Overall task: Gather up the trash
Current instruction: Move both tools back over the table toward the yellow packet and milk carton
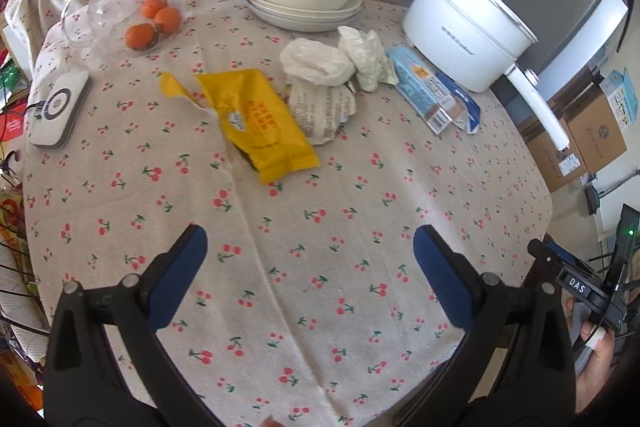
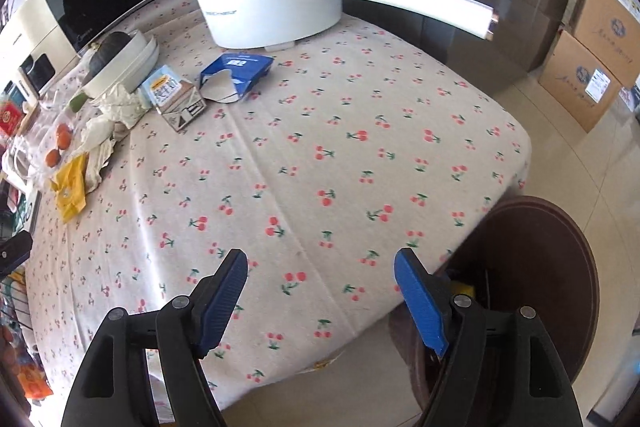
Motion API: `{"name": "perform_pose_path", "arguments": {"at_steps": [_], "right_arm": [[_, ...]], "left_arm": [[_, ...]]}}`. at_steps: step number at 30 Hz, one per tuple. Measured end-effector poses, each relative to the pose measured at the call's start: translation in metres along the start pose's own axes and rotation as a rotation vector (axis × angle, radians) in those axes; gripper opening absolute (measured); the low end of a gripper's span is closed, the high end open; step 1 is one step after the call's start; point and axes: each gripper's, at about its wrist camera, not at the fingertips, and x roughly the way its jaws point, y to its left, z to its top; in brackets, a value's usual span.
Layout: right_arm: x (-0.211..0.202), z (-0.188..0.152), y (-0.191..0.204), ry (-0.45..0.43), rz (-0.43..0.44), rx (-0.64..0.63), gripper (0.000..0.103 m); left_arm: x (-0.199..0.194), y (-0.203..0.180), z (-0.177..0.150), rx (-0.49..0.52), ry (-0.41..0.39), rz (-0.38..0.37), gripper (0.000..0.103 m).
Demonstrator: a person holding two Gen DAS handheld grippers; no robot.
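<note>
Wrappers (image 1: pixel 264 125) and carton (image 1: pixel 426 89) well beyond both grippers' (image 1: pixel 310 269) spread, empty jaws

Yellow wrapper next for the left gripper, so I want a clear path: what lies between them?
Nothing: in the left wrist view only bare cherry-print tablecloth lies between the open left gripper and the yellow wrapper.
</note>
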Motion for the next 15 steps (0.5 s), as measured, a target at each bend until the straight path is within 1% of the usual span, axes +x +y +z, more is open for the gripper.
{"name": "perform_pose_path", "arguments": {"at_steps": [4, 8, 11, 15], "right_arm": [[0.004, 0.002, 0.03, 0.003, 0.03, -0.037, 0.078], [0.013, 0.009, 0.051, 0.015, 0.06, -0.066, 0.079], [0.021, 0.013, 0.064, 0.028, 0.071, -0.086, 0.079], [0.031, 0.018, 0.073, 0.04, 0.067, -0.113, 0.079]], "left_arm": [[0.0, 0.041, 0.011, -0.143, -0.019, 0.015, 0.102], [0.001, 0.072, 0.022, -0.276, -0.052, -0.045, 0.102], [0.011, 0.078, 0.028, -0.33, -0.067, -0.075, 0.1], [0.026, 0.069, 0.036, -0.333, -0.092, -0.041, 0.099]]}}
